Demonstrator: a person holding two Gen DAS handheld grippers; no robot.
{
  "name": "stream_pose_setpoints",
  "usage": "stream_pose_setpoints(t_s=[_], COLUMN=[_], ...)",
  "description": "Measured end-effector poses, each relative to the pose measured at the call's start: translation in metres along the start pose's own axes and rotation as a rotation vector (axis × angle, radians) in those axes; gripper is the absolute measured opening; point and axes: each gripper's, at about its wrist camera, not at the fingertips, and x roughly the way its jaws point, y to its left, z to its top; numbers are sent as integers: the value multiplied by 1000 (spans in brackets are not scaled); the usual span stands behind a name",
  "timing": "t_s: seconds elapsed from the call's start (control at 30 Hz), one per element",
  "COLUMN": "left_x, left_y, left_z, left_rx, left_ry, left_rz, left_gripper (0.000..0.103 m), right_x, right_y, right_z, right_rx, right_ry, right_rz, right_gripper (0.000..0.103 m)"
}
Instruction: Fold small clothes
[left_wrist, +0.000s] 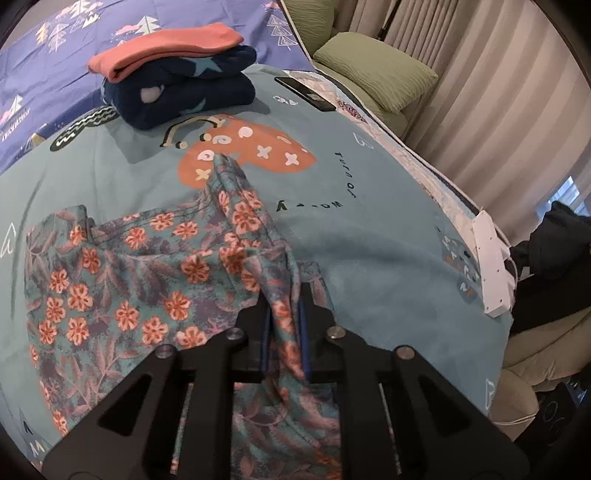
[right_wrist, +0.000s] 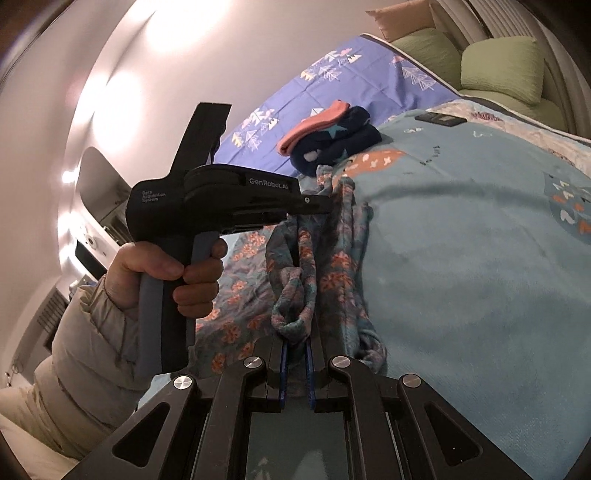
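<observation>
**Both pinches set, fold about to be laid**

Nearest the lens: left hand-held gripper (left_wrist: 283, 306) narrowed almost to nothing, blue pads pressing on a raised ridge of the floral garment (left_wrist: 129, 288). Same story on the other side: right hand-held gripper (right_wrist: 296, 339) all but closed, with a rolled hem of the same garment bunched at its tips. Seen from the right wrist, a person's hand (right_wrist: 162, 269) in a pale padded sleeve (right_wrist: 92, 332) wrapped round the left tool's grip.

Garment spread on the teal blanket (left_wrist: 369, 240) of the bed, on the near side of the orange heart (left_wrist: 258, 151) print, one pulled-up peak just overlapping the heart's near edge. Looks like mid-fold, with one edge lifted and the rest lying flat.

To do this step well:
- Hold both pinches firm until the lifted edge lies over the flat part; thin, slippery-looking fabric, likely to slide out.
- Move the two tools together and level, so the crease runs straight rather than twisted.
- Lower before releasing, then smooth the ridge flat.
- Stay short of the heart, so the cloth lands clear of what lies beyond.

Beyond the heart: folded stack (left_wrist: 173, 77), coral piece on navy, probably the destination. Right of the heart, near the bed's edge, a dark phone (left_wrist: 306, 92); farther still, green pillows (left_wrist: 373, 70).
</observation>
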Motion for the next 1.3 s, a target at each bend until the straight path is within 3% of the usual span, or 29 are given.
stream_pose_setpoints(t_s=[0.1, 0.3, 0.47, 0.67, 0.9, 1.07, 1.17, 1.3], left_x=[-4, -32, -73, -122, -146, -157, -142, -112], left_y=[-7, -6, 2, 24, 64, 67, 54, 47], left_z=[-1, -4, -31, -99, -168, -203, -218, -217], left_rx=[28, 35, 33, 50, -33, -64, -41, -38], left_ry=[-29, -92, -134, -191, -169, -203, -187, -159], left_rz=[0, -48, -85, 11, 179, 176, 148, 201], left_gripper=[23, 25, 37, 51, 53, 62, 63, 63], right_x=[4, 8, 7, 8, -7, -19, -22, -24], right_y=[-5, -10, -11, -20, -19, -10, -8, -1], right_z=[-2, -7, -9, -11, -9, -8, -6, -5], right_rx=[9, 24, 29, 52, 28, -15, -24, -33], right_ry=[19, 36, 46, 92, 96, 73, 59, 45], right_rz=[-8, -17, -17, -25, -54, -132, -147, -150], right_gripper=[7, 7, 8, 12, 17, 24, 24, 36])
